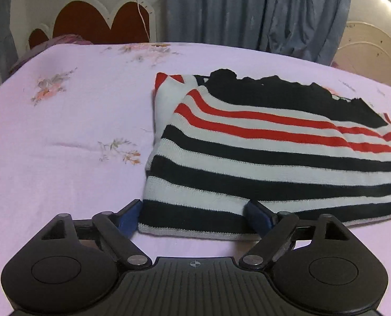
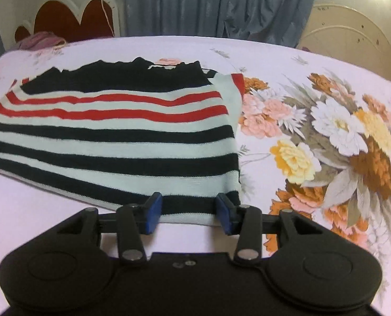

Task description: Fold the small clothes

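Closest in, the left gripper [image 1: 194, 217] sits low over the bed, its blue pads [image 1: 128, 217] spread wide on either side of the near left corner of the striped sweater [image 1: 248, 158]. The hem lies between them, but the pads are not pinched on it. The right gripper [image 2: 188, 212] does the same at the near right corner of the sweater [image 2: 116, 142]: fingers [image 2: 153, 210] parted, the hem band resting in the gap, nothing clamped.

The garment lies flat on the pink floral bedsheet [image 1: 63, 131], navy and white bands nearest the grippers, then two red stripes, then a solid dark panel at the far edge (a sleeve looks folded in at the far left corner, though I cannot be sure). Just right of the sweater, the sheet carries a big printed bouquet [image 2: 327, 144].

Beyond the mattress stand a scalloped red headboard [image 1: 98, 23], grey-blue curtains [image 1: 248, 10], and a cream arched panel [image 2: 353, 39].
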The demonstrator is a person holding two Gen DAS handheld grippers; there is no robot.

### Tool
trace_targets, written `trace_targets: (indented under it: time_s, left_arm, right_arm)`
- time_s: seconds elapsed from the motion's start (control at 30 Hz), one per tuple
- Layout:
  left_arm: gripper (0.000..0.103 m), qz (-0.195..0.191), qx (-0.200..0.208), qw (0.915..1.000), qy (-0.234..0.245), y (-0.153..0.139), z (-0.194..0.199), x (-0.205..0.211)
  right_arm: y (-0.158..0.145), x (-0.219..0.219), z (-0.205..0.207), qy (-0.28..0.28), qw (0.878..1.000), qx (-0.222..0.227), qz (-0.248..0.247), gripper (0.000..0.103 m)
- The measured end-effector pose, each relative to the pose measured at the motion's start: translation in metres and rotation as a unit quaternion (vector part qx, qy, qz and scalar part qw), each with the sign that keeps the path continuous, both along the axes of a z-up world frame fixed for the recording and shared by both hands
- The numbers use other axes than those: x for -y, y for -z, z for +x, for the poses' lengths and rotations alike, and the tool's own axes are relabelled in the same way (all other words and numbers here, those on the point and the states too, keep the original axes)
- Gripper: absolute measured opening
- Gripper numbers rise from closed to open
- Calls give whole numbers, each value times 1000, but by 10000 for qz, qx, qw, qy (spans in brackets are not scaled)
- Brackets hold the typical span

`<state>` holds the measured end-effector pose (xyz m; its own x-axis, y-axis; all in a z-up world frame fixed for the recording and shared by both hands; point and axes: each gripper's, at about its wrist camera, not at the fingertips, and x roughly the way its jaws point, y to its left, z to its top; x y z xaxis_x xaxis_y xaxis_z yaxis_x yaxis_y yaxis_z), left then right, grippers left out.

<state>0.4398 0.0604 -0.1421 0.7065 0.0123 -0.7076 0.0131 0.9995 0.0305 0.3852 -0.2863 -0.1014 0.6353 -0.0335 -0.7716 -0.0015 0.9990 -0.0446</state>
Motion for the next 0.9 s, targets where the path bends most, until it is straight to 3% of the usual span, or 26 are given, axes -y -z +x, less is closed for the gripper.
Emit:
trace_targets:
  time_s: [0.1,0.23,0.3,0.37,0.5,0.6,0.67,0.77,0.9]
  left_arm:
    - [85,134,-19,9999,68,1,1,2]
    - [86,19,-116,9999,-105,2,6,-1]
    - [86,333,91,9993,-167,-10,-4,8]
    - [86,489,496,9975,-122,-25,-17,15]
    - [86,183,1007,9946,153,-36,-24,21]
    - [86,-203,783,9963,274,-23,-11,19]
    - [86,-191,91,9996,174,1,5,17]
    - [86,32,138,9994,326,7,5,23]
    - [86,54,164,9994,310,6,6,25]
  right_arm:
    - [-7,4,-7,139,9998,138,-91,41]
    - [3,5,-2,-34,9995,-159,-272,40]
    - [-4,4,2,-29,9995,-185,-262,35]
    - [-15,8,-1,58,9999,67,-120,33]
    - [-19,10,-3,72,9995,303,-42,33]
    - [-2,8,1,49,9999,30,-143,33]
    - [7,5,-2,-63,9995,115,-287,34]
    - [5,1,0,-84,9992,69,-375,34]
    - [-5,5,1,12,9996,180,-233,34]
